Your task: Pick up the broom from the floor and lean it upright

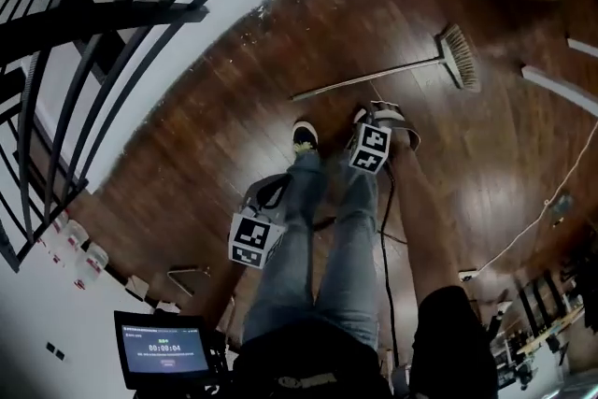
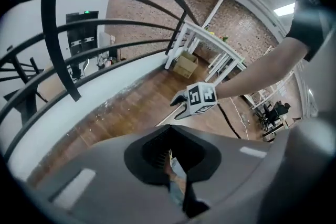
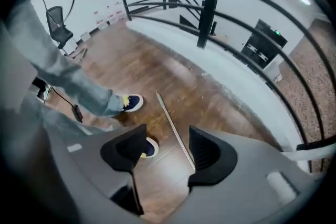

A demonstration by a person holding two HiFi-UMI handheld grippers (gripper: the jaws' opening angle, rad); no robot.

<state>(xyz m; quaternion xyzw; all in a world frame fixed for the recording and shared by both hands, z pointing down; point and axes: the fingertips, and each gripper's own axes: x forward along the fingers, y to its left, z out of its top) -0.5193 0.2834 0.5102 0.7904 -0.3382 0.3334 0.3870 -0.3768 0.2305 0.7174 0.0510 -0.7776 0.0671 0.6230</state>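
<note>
While you stand on the brown wooden floor [image 1: 234, 107], the long broom with a thin pale stick and a bristly head [image 1: 374, 75] lies flat just in front of your shoes [image 1: 305, 135]. Your right gripper [image 3: 167, 152] points down with its jaws wide apart, and the stick shows on the floor between them. Your left gripper [image 2: 170, 157] has its jaws closed together.

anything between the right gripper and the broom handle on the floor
Nothing visible. The right gripper hangs open over the bare broom handle; the person's shoes sit beside it, not across.
</note>
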